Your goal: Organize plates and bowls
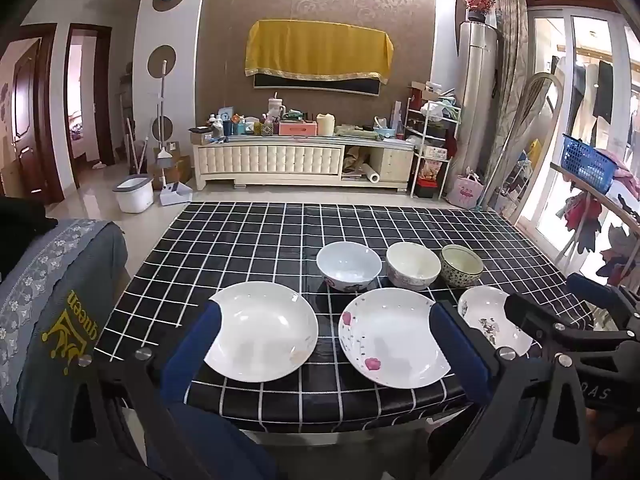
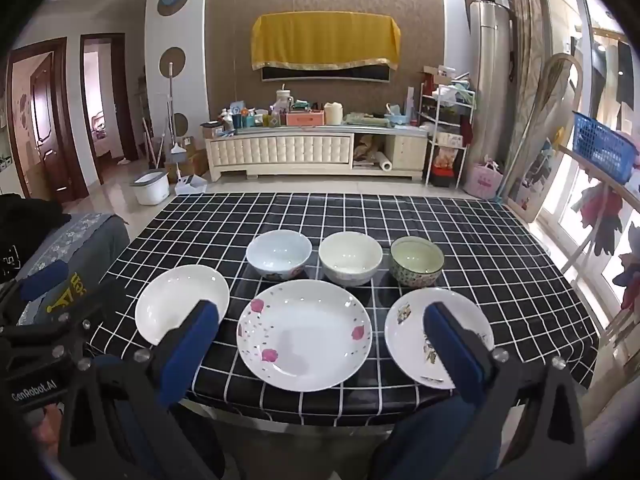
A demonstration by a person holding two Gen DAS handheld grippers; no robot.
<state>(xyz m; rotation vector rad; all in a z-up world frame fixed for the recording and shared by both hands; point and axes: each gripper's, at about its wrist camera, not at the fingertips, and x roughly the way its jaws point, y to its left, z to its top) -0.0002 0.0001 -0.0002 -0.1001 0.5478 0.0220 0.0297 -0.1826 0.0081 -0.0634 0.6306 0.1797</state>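
Both the left gripper [image 1: 326,326] and right gripper [image 2: 328,322] hover wide apart and empty, the floral plate [image 2: 305,334] lying flat just ahead between the right jaws, looking glazed, slippery, breakable, best pinched at its rim.

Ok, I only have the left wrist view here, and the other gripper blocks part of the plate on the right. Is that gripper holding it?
Observer: No. In the right wrist view the right gripper is open, fingers wide apart, with nothing gripped.
Operator: Is the plate lying flat on the table?
Observer: Yes. The right plate lies flat on the table near its front edge, though one finger covers part of it.
Operator: Any dish beyond it to the right?
Observer: None; only the checked cloth shows there.
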